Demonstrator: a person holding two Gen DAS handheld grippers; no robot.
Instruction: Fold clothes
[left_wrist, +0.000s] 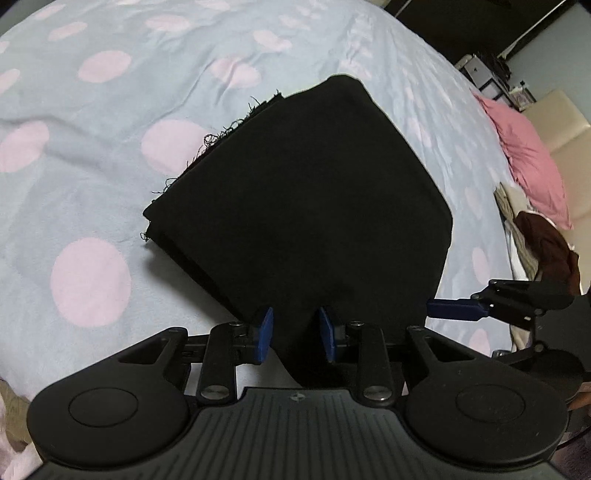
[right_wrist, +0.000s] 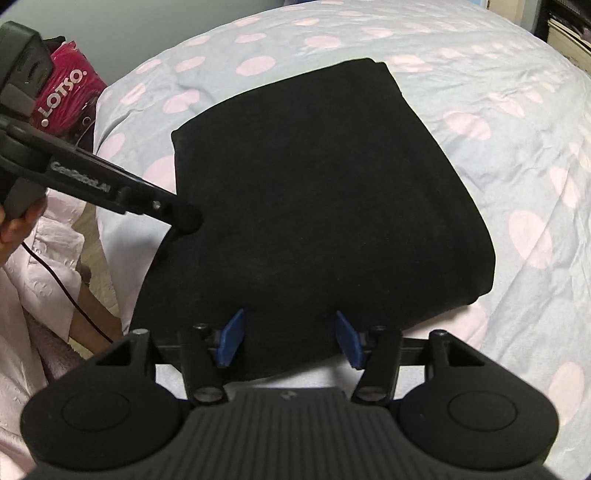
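Left wrist view: the black garment (left_wrist: 295, 206), soft and limp, lies folded; both the left gripper (left_wrist: 295, 332) and right gripper (right_wrist: 290, 338) straddle its near edge, jaws spread — best pinched there.

Pale blue bedsheet (left_wrist: 110, 155) with pink dots, pink pillow (left_wrist: 528, 162), cream headboard (left_wrist: 561, 125)

Black grippers, blue fingers (left_wrist: 265, 334), silver screws (left_wrist: 211, 391), white "GenRobot.AI" lettering (right_wrist: 81, 177), pale pink sleeve (right_wrist: 22, 280)
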